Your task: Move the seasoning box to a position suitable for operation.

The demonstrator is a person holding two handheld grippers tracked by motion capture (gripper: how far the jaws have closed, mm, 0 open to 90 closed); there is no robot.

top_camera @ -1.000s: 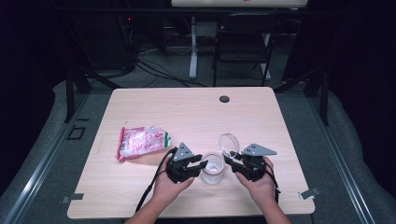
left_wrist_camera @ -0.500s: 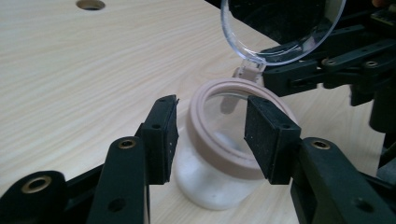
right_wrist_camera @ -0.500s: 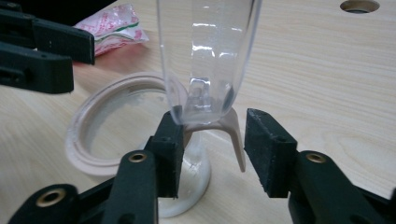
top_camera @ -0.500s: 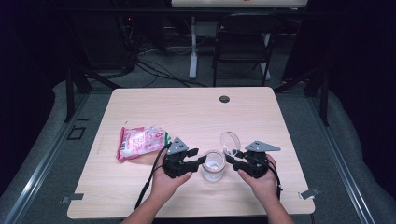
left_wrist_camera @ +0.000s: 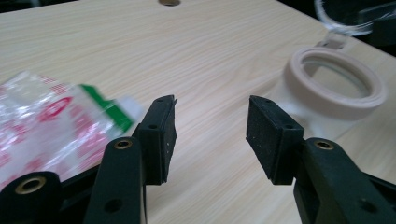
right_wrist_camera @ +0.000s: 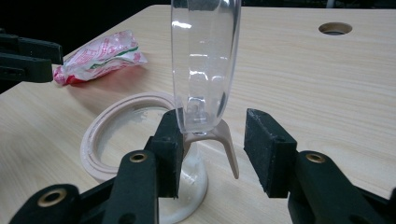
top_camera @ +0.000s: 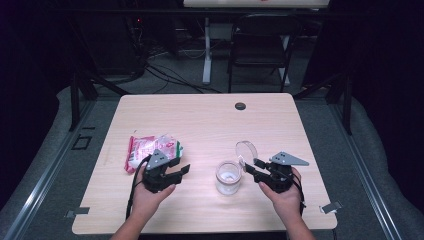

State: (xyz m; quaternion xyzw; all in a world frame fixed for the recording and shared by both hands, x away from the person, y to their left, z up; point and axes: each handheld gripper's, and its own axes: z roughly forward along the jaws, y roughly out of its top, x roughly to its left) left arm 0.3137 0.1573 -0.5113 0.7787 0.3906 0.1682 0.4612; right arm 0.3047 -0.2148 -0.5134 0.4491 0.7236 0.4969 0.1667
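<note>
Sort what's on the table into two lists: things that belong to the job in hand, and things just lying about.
In the job:
- jar, open, standing between the two grippers
- clear lid, hinged up, between the right gripper jaws, which have just been moving
- left gripper, jaws apart with nothing between them, just opened

Lying about:
- snack bag, beside the left gripper
- cable hole at the table's far edge

Clear jar (top_camera: 228, 177), hinged lid (top_camera: 246, 150) raised

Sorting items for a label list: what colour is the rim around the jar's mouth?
Pale beige, a cream ring on the clear jar; the left gripper view shows it best.
</note>
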